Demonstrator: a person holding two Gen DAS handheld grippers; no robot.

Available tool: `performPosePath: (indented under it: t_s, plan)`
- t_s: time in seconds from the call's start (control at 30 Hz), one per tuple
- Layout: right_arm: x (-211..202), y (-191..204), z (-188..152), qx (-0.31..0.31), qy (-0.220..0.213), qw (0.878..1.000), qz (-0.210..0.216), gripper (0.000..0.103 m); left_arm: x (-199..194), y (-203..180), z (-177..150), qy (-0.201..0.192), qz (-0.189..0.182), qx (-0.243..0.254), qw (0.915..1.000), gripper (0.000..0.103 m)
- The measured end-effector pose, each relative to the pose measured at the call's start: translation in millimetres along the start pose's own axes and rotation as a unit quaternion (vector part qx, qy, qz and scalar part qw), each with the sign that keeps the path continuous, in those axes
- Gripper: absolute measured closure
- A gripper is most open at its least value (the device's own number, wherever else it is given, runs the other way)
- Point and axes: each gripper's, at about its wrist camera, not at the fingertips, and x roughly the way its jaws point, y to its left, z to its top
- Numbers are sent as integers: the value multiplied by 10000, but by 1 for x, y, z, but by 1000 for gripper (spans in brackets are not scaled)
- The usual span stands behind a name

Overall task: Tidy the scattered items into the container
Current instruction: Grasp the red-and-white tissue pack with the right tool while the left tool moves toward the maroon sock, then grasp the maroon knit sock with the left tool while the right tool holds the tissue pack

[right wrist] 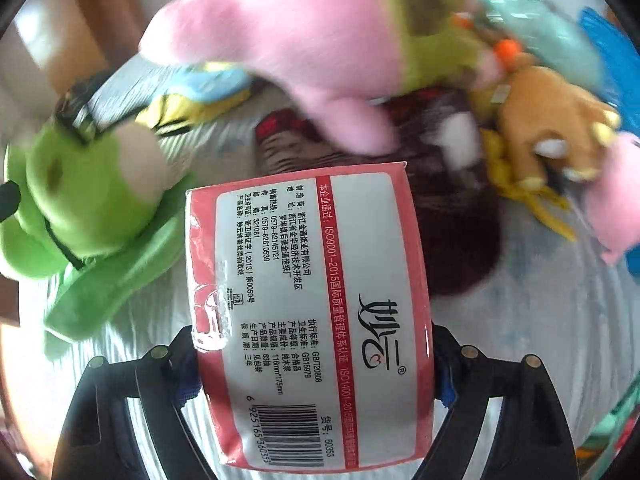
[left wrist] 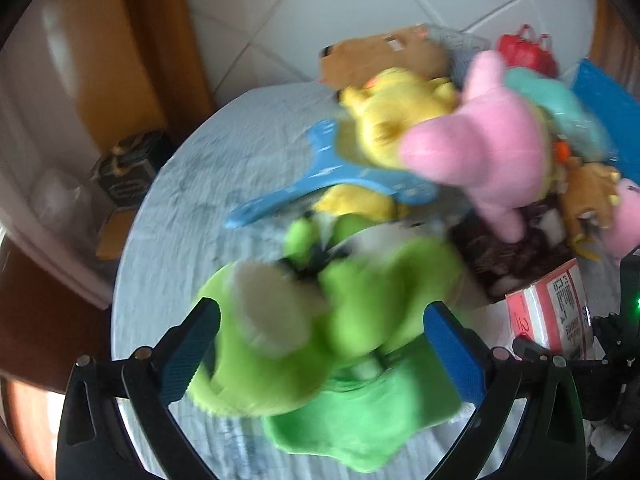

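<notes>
Looking along the left gripper (left wrist: 320, 344), I see its two jaws spread wide, with the green plush frog (left wrist: 320, 312) lying between them on the pale blue cloth (left wrist: 200, 200). The blue pads (left wrist: 456, 352) stand on either side of the toy; the picture is blurred, so I cannot say surely, but they seem not to press on it yet, and I count this gripper as released. Ahead of the jaws lies a heap of other toys: a yellow plush (left wrist: 400, 120), a pink plush (left wrist: 480, 148) and a blue hanger (left wrist: 328, 176). To the right of the jaws a corner of the tissue pack (left wrist: 548, 308) is visible. The gripper points steeply down at the table.

In the right wrist view, the right gripper (right wrist: 316, 364) has the pink and white tissue pack (right wrist: 312, 312) between its jaws. Both pads are mostly hidden behind the pack's edges and appear to touch its sides, so I judge the jaws are clenched on the pack, which rests on the cloth. This gripper also points steeply downward. Beyond the jaws lie the pink plush and a brown plush (right wrist: 552, 120), and to the left the frog.

No container is clearly visible in either view. The step in hand is picking up, I think: the right gripper should lift the pack and carry it to the container, and the left one needs to close firmly on the soft frog first.
</notes>
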Motion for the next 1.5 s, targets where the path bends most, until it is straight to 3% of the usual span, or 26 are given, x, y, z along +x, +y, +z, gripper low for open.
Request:
performPosePath:
  t_s: [0.13,0.33,0.57,0.67,0.83,1.07,1.2,1.5]
  plan:
    - [-24,-45,-13,344,-158,9990,-246,17,-2,-42,4,-8,-313,229,9992,0]
    - [-45,-123,-34,644,-181,9966,-476,17,11,-109,17,77,-405,257,9988,0]
    - [-44,-215,-18,470,-186,9976,-476,17,45,-199,25,397,-394,0,9984,0]
    - [-38,-250,-9,381,-159,9979,-498,17,62,-216,22,603,-357,-214,9973,0]
    - [-21,-279,-4,202,-9,9990,-386,17,86,-218,15,835,-78,-590,9947,0]
    - [-2,-287,-7,-89,219,9997,-73,17,122,-196,3,1105,196,-1110,9875,0]
    - [8,-292,-11,-25,302,9995,26,17,142,-192,-5,1258,203,-1191,9847,0]
    - [24,-302,-17,334,421,9985,83,16,153,-198,1,1150,91,-1122,9870,0]
